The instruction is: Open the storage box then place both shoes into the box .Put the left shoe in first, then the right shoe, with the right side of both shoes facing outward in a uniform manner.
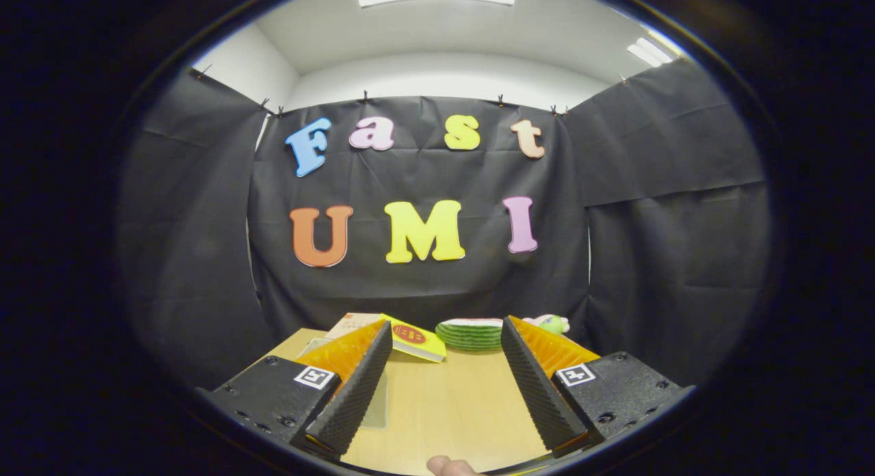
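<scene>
My gripper (448, 339) is spread wide, its two ribbed black fingers (355, 394) set well apart with nothing between them but bare wooden table (444, 407). I am gripping nothing.

Just beyond my left finger lies a yellow booklet (415, 339) with a red mark on its cover, tilted up on something beneath it; my finger cuts off its near left part. Behind it a pale, cream-coloured flat thing (352, 322) pokes out, too little of it showing for me to say what it is. Under my left finger a clear, glassy edge (377, 404) rests on the table; it may be part of the storage box, but I cannot tell from this sliver.

Between my fingertips and further back, at the table's far edge, sits a green striped round thing (472, 334) like a stack of plates or a melon slice, with a small pink and green object (555, 323) just beside it, half hidden by my right finger.

At the near edge of the table, a fingertip (448, 466) of a person just shows, mostly cut off.
</scene>
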A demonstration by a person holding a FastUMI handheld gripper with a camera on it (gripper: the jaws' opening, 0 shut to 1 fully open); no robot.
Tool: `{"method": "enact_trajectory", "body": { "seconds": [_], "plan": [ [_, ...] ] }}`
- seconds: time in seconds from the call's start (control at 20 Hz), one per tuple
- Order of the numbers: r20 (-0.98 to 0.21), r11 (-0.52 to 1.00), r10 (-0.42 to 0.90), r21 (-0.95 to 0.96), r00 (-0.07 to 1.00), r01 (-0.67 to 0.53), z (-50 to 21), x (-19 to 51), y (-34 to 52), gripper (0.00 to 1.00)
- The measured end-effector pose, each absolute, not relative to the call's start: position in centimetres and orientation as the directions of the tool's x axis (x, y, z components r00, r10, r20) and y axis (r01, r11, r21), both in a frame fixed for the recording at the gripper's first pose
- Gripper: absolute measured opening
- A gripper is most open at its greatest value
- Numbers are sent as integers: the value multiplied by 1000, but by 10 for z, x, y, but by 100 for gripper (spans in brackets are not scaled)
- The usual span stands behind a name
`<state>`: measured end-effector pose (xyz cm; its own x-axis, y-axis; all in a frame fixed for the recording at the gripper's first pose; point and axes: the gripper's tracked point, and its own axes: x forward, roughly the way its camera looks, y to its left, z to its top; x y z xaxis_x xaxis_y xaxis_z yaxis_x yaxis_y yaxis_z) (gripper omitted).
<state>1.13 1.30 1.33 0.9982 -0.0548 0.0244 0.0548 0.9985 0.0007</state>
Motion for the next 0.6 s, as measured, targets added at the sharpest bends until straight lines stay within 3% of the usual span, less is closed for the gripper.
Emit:
{"method": "enact_trajectory", "body": {
  "seconds": [0.6],
  "plan": [
    [40,998,-55,6,998,55,9,10,14,100]
  ]
}}
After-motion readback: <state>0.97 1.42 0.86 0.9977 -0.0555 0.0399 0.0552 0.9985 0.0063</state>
